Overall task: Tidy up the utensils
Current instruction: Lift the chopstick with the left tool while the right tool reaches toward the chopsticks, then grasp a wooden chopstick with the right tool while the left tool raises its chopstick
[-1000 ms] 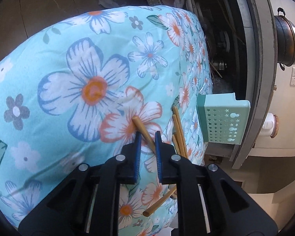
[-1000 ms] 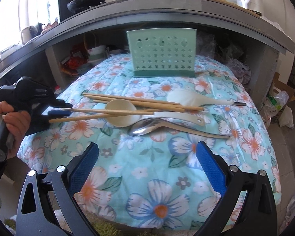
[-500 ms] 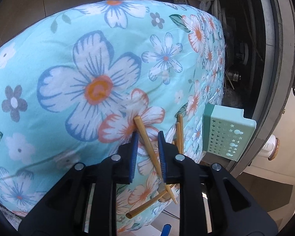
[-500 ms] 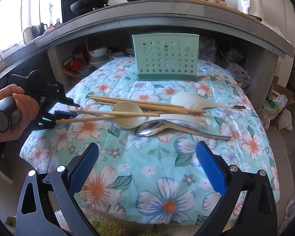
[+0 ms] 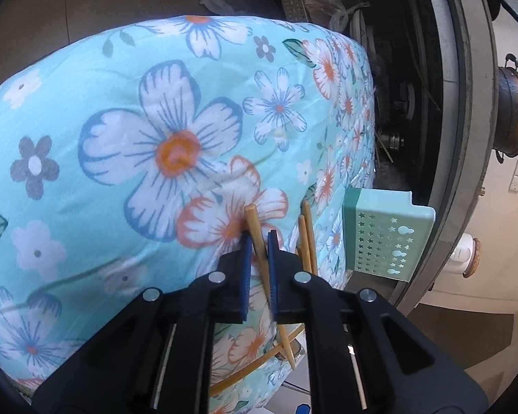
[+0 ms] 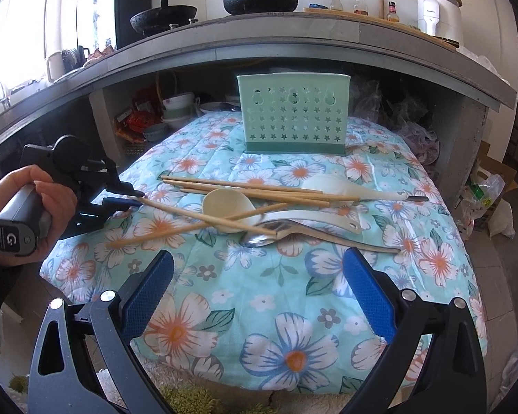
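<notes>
Clearly the left tool (image 5: 258, 241) has come in from the side edge of the cloth-covered desk (image 6: 293, 310) because the chopstick (image 6: 190, 215) ends stick out that way — an end offers an easy pinch. Its blue pads are nearly together and closing on the near end of that one chopstick, which lies between them and looks pinched; its far end slants across the cream ladle (image 6: 226, 207). A hand (image 6: 27, 207) grips the tool's handle. A second stick (image 6: 176, 231) lies loose and crossed under the first, likely nudged aside. Further right, more chopsticks (image 6: 245, 188), a cream rice paddle (image 6: 342, 188) and a steel spoon (image 6: 293, 236) lie in a heap mid-desk, well apart from the green star-punched holder (image 6: 293, 120) standing upright at the back — presumably where everything is meant to go. At the front the right tool (image 6: 257, 289) hovers with its jaws wide apart, empty, touching nothing.
</notes>
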`<state>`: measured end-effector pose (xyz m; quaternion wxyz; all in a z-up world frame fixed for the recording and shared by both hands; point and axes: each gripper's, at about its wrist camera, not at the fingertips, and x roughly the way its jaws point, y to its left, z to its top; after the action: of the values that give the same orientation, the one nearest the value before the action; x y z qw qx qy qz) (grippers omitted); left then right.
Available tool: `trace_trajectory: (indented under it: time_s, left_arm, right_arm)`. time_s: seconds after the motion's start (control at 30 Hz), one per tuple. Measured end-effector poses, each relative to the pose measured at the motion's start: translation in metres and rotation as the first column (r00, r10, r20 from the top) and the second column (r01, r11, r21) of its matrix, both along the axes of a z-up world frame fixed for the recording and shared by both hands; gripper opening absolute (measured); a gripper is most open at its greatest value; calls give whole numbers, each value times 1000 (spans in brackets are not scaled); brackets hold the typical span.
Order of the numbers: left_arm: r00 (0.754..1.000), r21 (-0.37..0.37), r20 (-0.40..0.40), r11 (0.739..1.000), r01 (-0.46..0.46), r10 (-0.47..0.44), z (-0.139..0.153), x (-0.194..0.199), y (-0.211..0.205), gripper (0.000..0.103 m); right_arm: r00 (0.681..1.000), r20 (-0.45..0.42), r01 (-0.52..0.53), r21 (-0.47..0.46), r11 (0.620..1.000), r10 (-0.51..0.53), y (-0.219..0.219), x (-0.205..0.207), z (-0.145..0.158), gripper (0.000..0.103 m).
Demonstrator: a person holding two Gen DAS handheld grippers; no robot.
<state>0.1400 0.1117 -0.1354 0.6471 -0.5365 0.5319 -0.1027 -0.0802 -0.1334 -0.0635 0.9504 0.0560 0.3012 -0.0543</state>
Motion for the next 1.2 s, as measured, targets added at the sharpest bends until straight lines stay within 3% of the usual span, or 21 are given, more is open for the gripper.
trace_trajectory:
  time_s: [0.27, 0.4, 0.5, 0.7, 0.8, 0.97, 1.1, 1.2]
  left_arm:
    - [979, -29, 202, 1000, 7, -1, 29, -16, 12, 5]
    - [951, -56, 309, 998, -7, 24, 54, -20, 28, 5]
    - [914, -59, 401, 998, -34, 55, 79, -22, 47, 5]
    - [843, -6, 529, 994, -106, 93, 122, -26, 74, 5]
    - [825, 5, 553, 990, -138, 112, 131, -26, 85, 5]
    - [819, 12, 556, 984, -180, 142, 136, -27, 101, 5]
    - [815, 16, 558, 980, -197, 154, 134, -27, 108, 5]
    - [817, 39, 557, 978, -205, 150, 134, -28, 110, 5]
  right_arm:
    - [994, 37, -99, -89, 991, 103, 18, 11, 1, 81]
    - [979, 48, -187, -163, 969, 197, 35, 14, 1, 71]
    - [962, 36, -259, -182, 949, 269, 48, 18, -3, 66]
    - [923, -41, -375, -326, 868, 384, 81, 35, -19, 59]
    - [912, -87, -399, -423, 814, 401, 96, 40, -29, 55]
    - [900, -128, -416, -540, 732, 417, 114, 46, -41, 50]
    - [880, -172, -448, -614, 650, 443, 132, 51, -55, 39]
    - [879, -175, -444, -645, 623, 444, 145, 55, -62, 29]
